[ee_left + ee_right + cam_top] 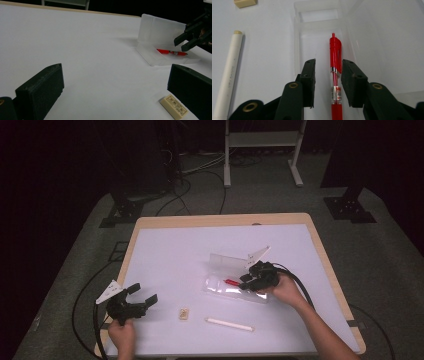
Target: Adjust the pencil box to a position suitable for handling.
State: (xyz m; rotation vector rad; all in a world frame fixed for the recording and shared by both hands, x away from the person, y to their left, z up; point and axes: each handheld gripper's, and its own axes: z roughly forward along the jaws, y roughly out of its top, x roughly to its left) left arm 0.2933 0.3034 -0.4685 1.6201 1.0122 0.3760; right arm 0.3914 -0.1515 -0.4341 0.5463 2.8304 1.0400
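Note:
A red pen [335, 75] lies lengthwise in the tray of an open clear plastic case [319, 15] right of the table's middle [225, 290]. My right gripper [328, 63] hangs just over the tray with its jaws on either side of the pen; a gap shows at the left jaw and the pads do not press, so it is open. In the high view that gripper [248, 281] sits at the case's right end. My left gripper [144, 293] rests near the front left corner, jaws wide open [115, 75] with nothing between them.
A white marker [230, 324] lies near the front edge, below the case. A small cream eraser [184, 313] sits between the marker and my left gripper. The case lid [155, 30] stands up behind the tray. The table's wooden rim [220, 220] borders the white top.

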